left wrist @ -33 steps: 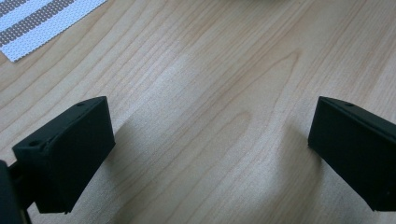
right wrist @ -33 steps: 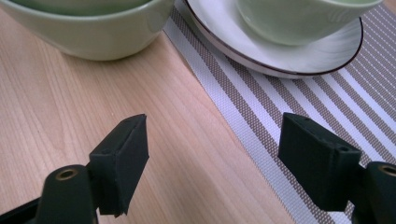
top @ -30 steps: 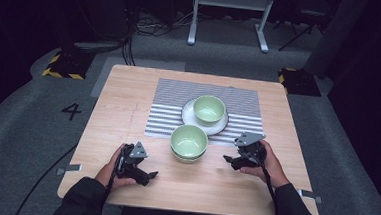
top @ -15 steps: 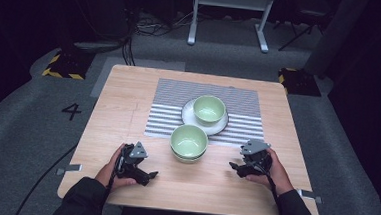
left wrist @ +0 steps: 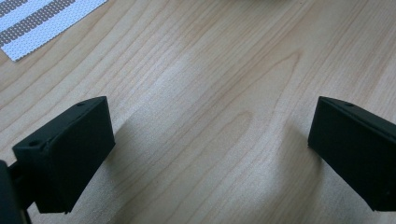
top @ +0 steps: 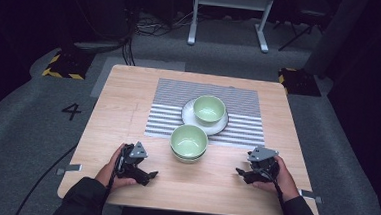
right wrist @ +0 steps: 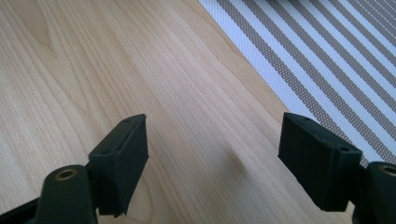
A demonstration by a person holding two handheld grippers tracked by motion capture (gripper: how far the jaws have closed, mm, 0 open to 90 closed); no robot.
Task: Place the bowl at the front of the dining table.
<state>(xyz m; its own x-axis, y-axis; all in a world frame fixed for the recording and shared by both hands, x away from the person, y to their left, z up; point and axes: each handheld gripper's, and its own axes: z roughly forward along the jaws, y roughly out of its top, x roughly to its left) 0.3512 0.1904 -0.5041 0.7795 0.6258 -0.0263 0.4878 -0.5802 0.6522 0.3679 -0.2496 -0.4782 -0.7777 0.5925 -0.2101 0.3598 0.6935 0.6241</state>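
Observation:
A pale green bowl (top: 209,108) sits on a white plate (top: 190,118) on the striped placemat (top: 165,111). Nearer me, another green bowl (top: 189,141) stands stacked on a second one at the mat's front edge. My left gripper (top: 150,175) rests low on the wood at the front left, open, with bare table between its jaws (left wrist: 210,135). My right gripper (top: 239,173) lies at the front right, also open and holding nothing (right wrist: 212,149), with the placemat (right wrist: 327,60) ahead of it.
The wooden table (top: 123,103) ends close to my hands at the front edge. A metal stand (top: 229,14) and cables lie on the grey floor beyond the table. Tape strips mark the front corners.
My right gripper has moved down and back toward the front right of the table, away from the bowls. The left gripper has stayed put.

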